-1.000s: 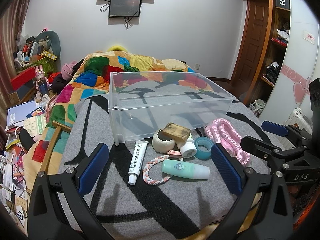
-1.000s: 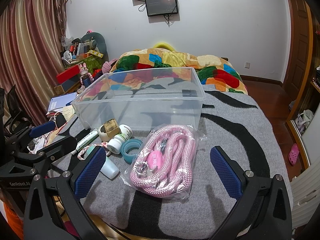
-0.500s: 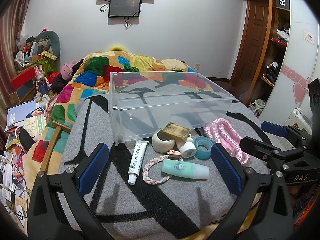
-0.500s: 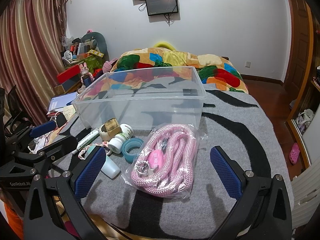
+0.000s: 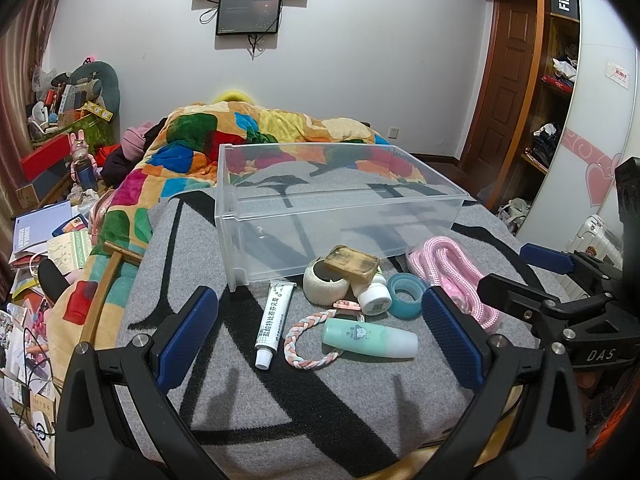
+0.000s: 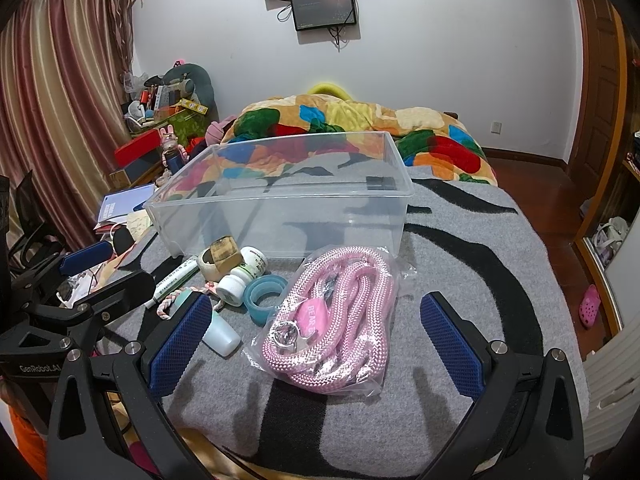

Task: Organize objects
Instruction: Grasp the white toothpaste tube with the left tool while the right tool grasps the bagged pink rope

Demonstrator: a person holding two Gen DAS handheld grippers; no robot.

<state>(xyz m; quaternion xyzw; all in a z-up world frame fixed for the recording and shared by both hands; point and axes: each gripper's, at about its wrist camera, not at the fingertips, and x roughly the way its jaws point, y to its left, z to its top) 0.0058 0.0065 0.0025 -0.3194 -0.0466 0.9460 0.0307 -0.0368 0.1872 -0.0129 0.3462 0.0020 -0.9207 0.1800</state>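
Holding both tools released above the grey blanket (image 5: 320,412), we had not yet grasped anything. The left tool (image 5: 320,328) hung with its blue pads spread wide on either side of the small clutter: a white ointment tube (image 5: 273,319), a braided hair tie (image 5: 310,338), a mint-green bottle (image 5: 370,338) lying on its side, a white tape roll (image 5: 324,286) with a brown block (image 5: 352,264) resting on it, a small white jar (image 5: 374,300) and a blue tape ring (image 5: 406,294). The right tool (image 6: 316,338), equally open, straddled the bagged pink rope (image 6: 332,316). Behind both groups, on the same blanket, stood the clear plastic bin (image 5: 336,216), nothing inside it.

We judged the step in hand to be the first pick, with the bin as destination. To do it well, we would have taken the rope with the right tool by the bulk of its coils rather than by the slippery bag edge, closing firmly, since soft rope yields. The left tool was best aimed at one item alone; the bottle, lying across the gap between the pads, would first have called for turning the tool so the pads met its long sides. The block looked liable to slide off its roll if nudged.
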